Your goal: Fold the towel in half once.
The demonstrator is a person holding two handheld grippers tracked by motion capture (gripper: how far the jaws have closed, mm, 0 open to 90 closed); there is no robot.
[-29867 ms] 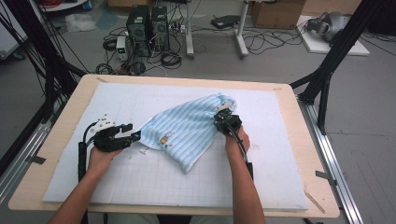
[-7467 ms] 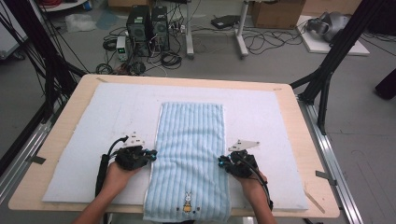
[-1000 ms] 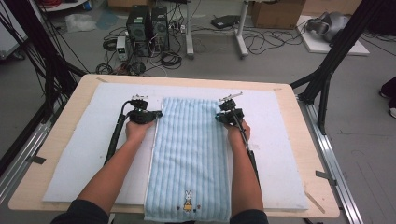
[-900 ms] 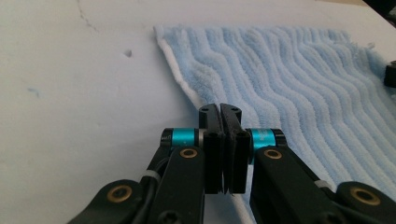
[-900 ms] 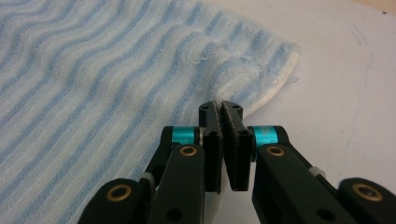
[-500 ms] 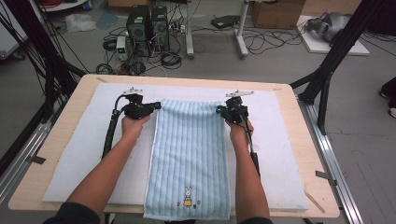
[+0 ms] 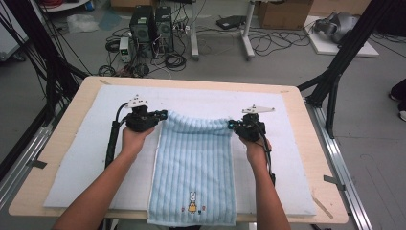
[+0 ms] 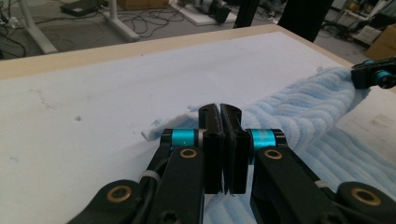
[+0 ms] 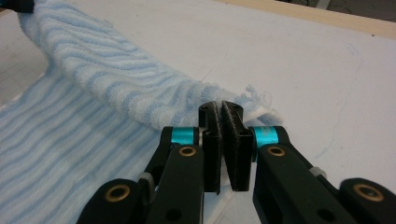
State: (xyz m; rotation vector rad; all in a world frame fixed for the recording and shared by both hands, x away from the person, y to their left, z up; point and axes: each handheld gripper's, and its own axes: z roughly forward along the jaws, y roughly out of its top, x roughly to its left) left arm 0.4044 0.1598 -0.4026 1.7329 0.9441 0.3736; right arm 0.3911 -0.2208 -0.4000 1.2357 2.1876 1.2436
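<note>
I have the table (image 7: 297,143) under me with its white foam mat (image 7: 86,163) spread nearly edge to edge. On the mat lies the blue striped towel (image 7: 194,167), running from the far middle down to the near edge, where its hem with the small rabbit picture (image 7: 192,201) hangs just over the mat. My left gripper (image 7: 160,114) is clamped on the towel's far left corner, and my right gripper (image 7: 231,124) is clamped on the far right corner; in each gripper view the jaws stand pressed together with terry pinched between them. The far edge sags in a raised roll between the two grips, clear of the mat.

I judge this to be the start of a lengthwise fold: far edge picked up, not yet carried. Next I need to bring both corners toward me evenly, keeping the edge taut, and lay it square on the near hem.
</note>
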